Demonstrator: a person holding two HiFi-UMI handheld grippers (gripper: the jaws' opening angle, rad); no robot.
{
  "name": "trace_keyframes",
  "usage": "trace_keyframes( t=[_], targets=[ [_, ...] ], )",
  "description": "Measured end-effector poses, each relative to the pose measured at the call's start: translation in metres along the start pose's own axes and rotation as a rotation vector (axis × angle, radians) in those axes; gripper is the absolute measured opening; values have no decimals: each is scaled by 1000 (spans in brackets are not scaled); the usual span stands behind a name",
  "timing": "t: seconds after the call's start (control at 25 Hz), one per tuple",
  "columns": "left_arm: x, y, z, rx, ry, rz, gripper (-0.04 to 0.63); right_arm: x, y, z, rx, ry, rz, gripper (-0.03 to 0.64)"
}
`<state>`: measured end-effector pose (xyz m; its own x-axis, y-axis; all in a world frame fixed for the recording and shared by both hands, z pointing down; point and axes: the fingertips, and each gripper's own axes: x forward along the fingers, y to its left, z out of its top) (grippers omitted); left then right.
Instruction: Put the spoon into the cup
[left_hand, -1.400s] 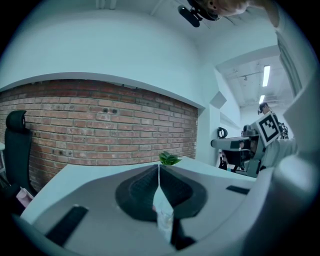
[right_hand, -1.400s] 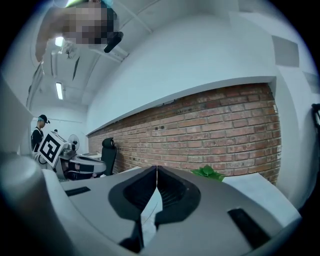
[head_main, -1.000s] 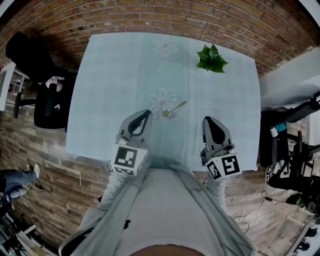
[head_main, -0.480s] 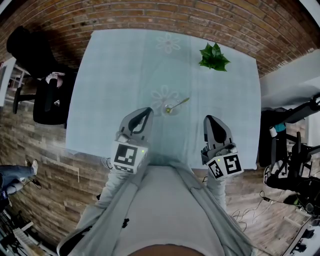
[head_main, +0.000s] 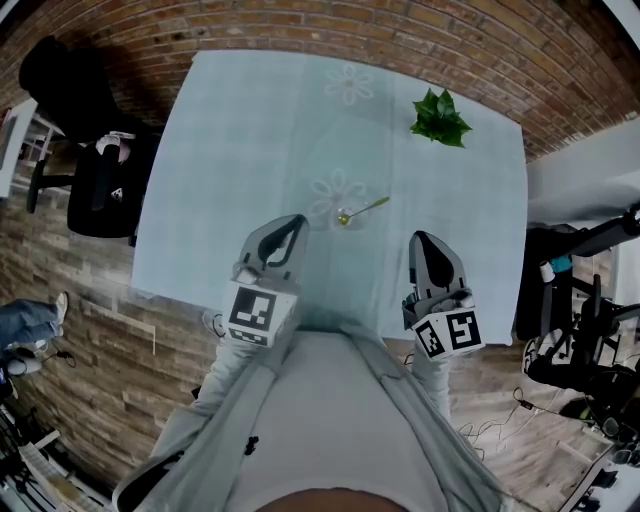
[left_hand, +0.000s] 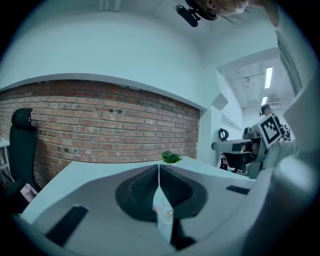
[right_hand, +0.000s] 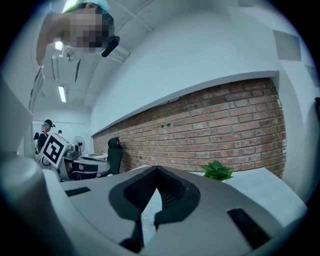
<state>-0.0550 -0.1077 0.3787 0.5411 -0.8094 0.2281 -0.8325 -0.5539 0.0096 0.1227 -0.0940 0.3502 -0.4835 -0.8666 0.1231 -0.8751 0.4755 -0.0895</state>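
Jaws, left gripper: closed tip to tip, nothing between them. It sits lower centre-left of the head view, over the near table edge.
Jaws, right gripper: likewise closed and empty; lower centre-right, well apart from the left one.
Table: pale blue cloth with flower prints.
Cup: small clear glass at centre of frame, beyond and between the two grippers, touched by neither.
Spoon: bowl end appears to sit inside the cup, with the handle leaning out over the rim toward upper right — task looks complete.
Handling, spoon: judged thin, stiff, light, smooth metal; likely to slip or pivot if pinched at the bowl. Best hold is mid-handle, across the flat.
Handling, cup: judged light and fragile — easy to tip if the handle is nudged.
Plant: upper right, well clear of the cup.
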Motion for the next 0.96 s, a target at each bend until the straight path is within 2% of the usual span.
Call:
trace_keyframes(
  t=[0.96],
  targets=[
    [36,1,-24,-19,85,-33,23,24,-16,-20,32,54,13,15]
  ],
)
